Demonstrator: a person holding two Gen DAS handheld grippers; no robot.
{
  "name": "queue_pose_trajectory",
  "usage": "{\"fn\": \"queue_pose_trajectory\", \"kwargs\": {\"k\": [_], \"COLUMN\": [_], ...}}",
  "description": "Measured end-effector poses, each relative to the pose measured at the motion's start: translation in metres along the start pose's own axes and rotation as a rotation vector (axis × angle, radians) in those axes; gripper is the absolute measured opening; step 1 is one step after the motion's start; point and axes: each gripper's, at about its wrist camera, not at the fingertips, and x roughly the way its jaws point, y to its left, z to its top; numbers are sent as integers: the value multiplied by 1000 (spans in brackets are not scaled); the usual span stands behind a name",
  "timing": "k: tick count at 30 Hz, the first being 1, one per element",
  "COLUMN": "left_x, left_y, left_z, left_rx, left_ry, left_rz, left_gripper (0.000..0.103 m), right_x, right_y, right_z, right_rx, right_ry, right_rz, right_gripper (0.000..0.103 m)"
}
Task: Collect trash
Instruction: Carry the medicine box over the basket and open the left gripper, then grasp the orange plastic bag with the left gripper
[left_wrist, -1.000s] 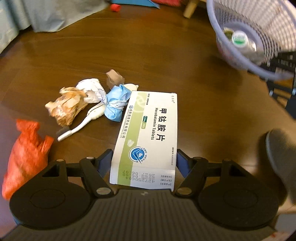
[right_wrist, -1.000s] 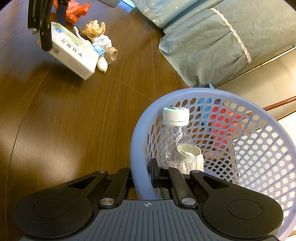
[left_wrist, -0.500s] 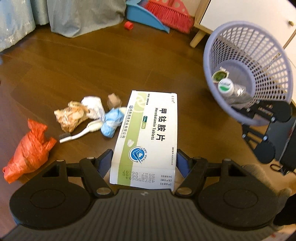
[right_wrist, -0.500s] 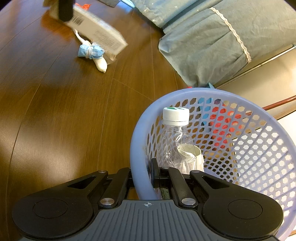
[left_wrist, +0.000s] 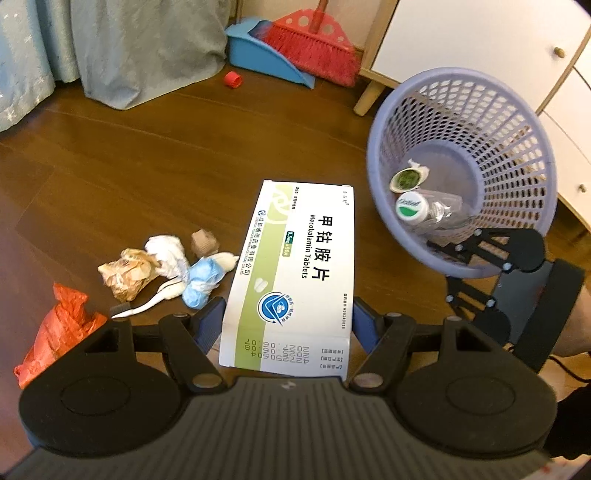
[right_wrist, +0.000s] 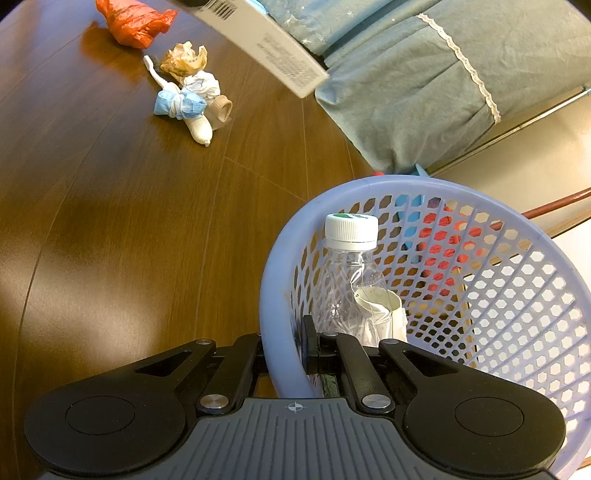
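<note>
Left claw (left_wrist: 288, 321) clamped on box (left_wrist: 295, 273), frame centre, above floor; right claw (right_wrist: 284, 347) pinched on basket (right_wrist: 280, 295) rim, lower right. Remaining trash (left_wrist: 166, 266) at left.

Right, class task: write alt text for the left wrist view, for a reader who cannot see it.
The left gripper holds a white and green tablet box above a brown wooden floor. To the right, the right gripper grips the rim of a tilted lilac basket containing a plastic bottle; crumpled litter lies to the left.
</note>
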Motion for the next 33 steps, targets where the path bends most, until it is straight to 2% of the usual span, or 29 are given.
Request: {"fn": "queue_pose_trajectory", "kwargs": {"k": [7, 13, 17, 19, 21, 24, 26, 28, 33], "left_x": [-10, -15, -2, 6, 14, 17, 14, 11, 0], "left_y": [-24, -58, -91, -109, -120, -127, -115, -94, -22], "left_z": [15, 41, 65, 82, 97, 104, 100, 90, 48], "left_rx": [81, 203, 293, 314, 303, 332, 311, 269, 113], "left_ry": [-7, -19, -38, -88, -139, -187, -196, -187, -187], "left_rz": [-61, -140, -173, -218, -279, -245, -225, -180, 4], "left_gripper": [67, 67, 68, 68, 76, 78, 78, 78, 78], "right_x": [1, 1, 1, 1, 2, 3, 4, 4, 4], "right_y": [0, 0, 0, 0, -1, -2, -3, -4, -6], "right_z": [0, 0, 2, 3, 2, 2, 2, 1, 1], "right_rx": [3, 7, 14, 16, 19, 26, 31, 36, 51], "right_ry": [0, -2, -4, -6, -8, -9, -10, -11, -14], "right_rz": [1, 0, -1, 0, 0, -1, 1, -4, -4], "right_gripper": [1, 1, 1, 0, 0, 0, 0, 0, 0]}}
